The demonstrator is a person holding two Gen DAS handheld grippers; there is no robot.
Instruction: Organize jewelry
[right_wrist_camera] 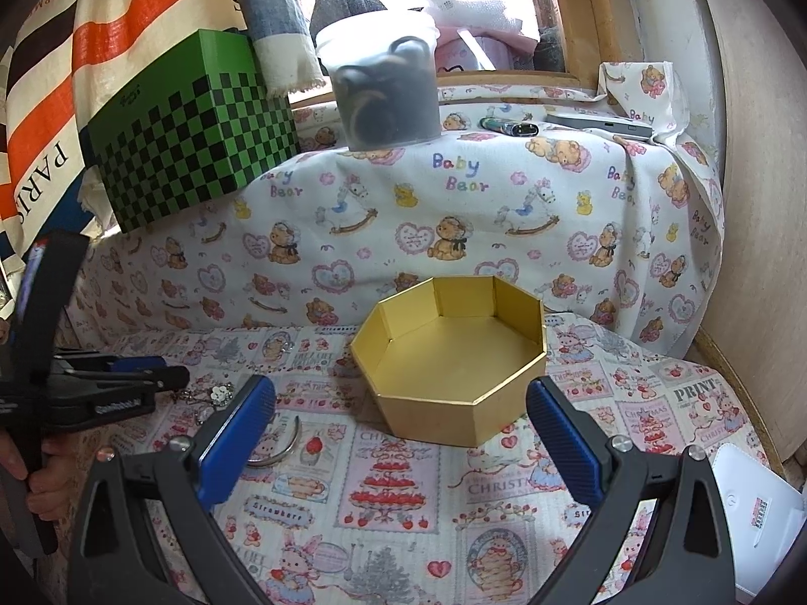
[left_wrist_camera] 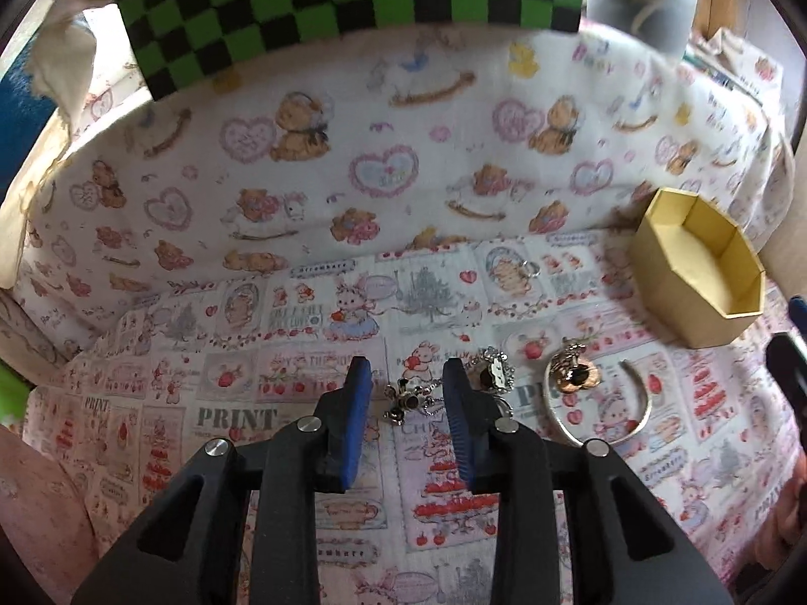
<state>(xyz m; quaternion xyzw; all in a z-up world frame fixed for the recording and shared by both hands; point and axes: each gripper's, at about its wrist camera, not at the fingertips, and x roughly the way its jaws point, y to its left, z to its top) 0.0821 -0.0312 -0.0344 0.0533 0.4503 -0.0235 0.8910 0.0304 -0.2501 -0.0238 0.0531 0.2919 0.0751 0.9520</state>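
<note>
A small silver and black charm on a chain (left_wrist_camera: 403, 401) lies on the printed cloth between the fingers of my left gripper (left_wrist_camera: 407, 373), which is open around it. Just right lie a sparkly silver piece (left_wrist_camera: 497, 368), a copper-coloured brooch (left_wrist_camera: 572, 370) and a silver bangle (left_wrist_camera: 600, 403). A small ring (left_wrist_camera: 529, 267) lies farther back. The empty gold octagonal box (right_wrist_camera: 449, 358) stands in front of my right gripper (right_wrist_camera: 401, 390), which is wide open and empty. The bangle (right_wrist_camera: 282, 446) and the left gripper (right_wrist_camera: 166, 370) show at the left of the right wrist view.
A green and black checkered box (right_wrist_camera: 196, 131) and a lidded plastic tub (right_wrist_camera: 386, 85) stand on a raised cloth-covered ledge (right_wrist_camera: 504, 186) behind. A white card (right_wrist_camera: 761, 509) lies at the right. A wall (right_wrist_camera: 746, 201) borders the right side.
</note>
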